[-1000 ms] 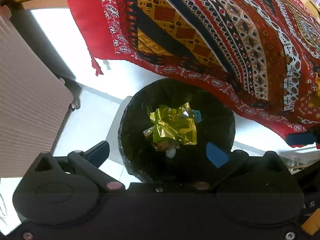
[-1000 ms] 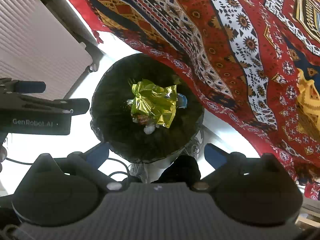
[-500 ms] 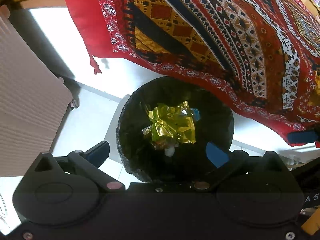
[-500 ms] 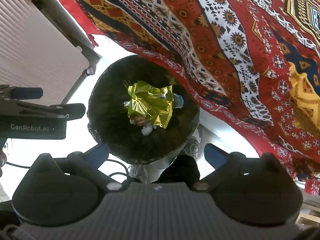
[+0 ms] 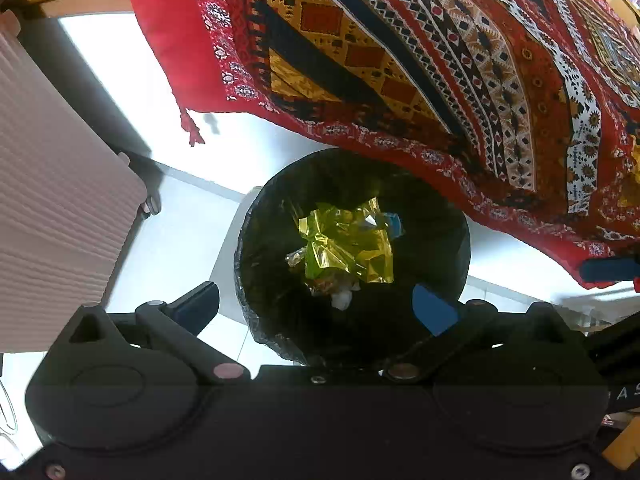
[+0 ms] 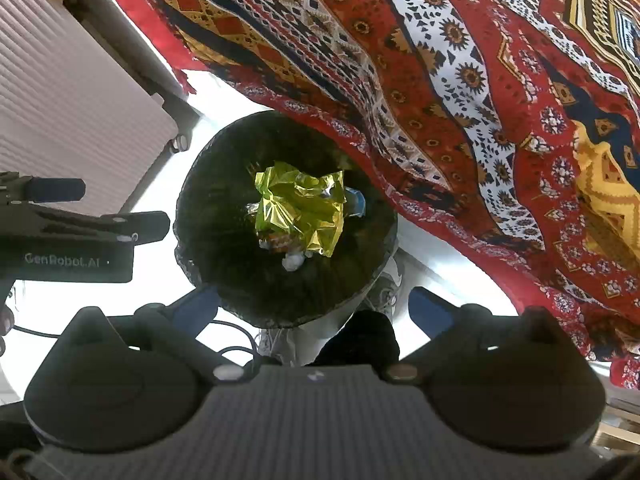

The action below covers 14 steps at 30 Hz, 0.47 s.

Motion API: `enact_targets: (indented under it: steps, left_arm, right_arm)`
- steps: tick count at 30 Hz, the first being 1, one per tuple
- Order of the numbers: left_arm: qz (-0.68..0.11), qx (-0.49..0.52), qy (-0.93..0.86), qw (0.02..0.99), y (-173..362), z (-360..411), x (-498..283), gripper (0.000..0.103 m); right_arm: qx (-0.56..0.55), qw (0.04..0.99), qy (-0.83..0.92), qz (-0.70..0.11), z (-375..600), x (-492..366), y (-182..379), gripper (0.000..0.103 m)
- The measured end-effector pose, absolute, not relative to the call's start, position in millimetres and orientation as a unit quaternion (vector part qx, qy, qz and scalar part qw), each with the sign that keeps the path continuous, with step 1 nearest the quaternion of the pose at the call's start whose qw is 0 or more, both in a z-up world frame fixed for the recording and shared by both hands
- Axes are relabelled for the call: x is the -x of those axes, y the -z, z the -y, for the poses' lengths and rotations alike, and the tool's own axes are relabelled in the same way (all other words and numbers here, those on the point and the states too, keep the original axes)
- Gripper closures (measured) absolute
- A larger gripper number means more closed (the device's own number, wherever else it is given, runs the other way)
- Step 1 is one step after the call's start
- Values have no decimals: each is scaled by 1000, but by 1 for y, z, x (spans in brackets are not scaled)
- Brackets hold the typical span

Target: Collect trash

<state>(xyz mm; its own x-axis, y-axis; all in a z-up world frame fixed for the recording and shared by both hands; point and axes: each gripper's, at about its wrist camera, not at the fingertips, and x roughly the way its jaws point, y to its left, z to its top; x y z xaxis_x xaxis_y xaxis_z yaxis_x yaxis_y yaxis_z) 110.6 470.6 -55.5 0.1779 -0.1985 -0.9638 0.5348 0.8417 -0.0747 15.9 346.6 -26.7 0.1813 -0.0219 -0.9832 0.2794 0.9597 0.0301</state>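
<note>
Both grippers, left (image 5: 316, 306) and right (image 6: 314, 306), hang apart & empty over bin (image 6: 208, 184) w/ foil (image 6: 300, 208) inside; next probably fetch more trash.

A bin (image 5: 256, 280) stands on the floor (image 5: 180, 240), just under the hanging edge of a patterned cloth (image 5: 440, 60). A crumpled foil wrapper (image 5: 344, 244) lies on top of other scraps inside the bin. A ribbed panel (image 5: 52, 220) stands to the bin's left, apart from it.

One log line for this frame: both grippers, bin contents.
left hand-held gripper: open, empty | right hand-held gripper: open, empty | bin: black liner, yellow foil wrapper on top
</note>
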Motion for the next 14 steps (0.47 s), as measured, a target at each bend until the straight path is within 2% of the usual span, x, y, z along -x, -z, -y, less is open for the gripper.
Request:
enact_targets:
  steps: [14]
  left_arm:
    - [-587,-146,243,758,55,-472,-111,0]
  right_arm:
    - [-105,762,102,-631,-350,-17,23,0]
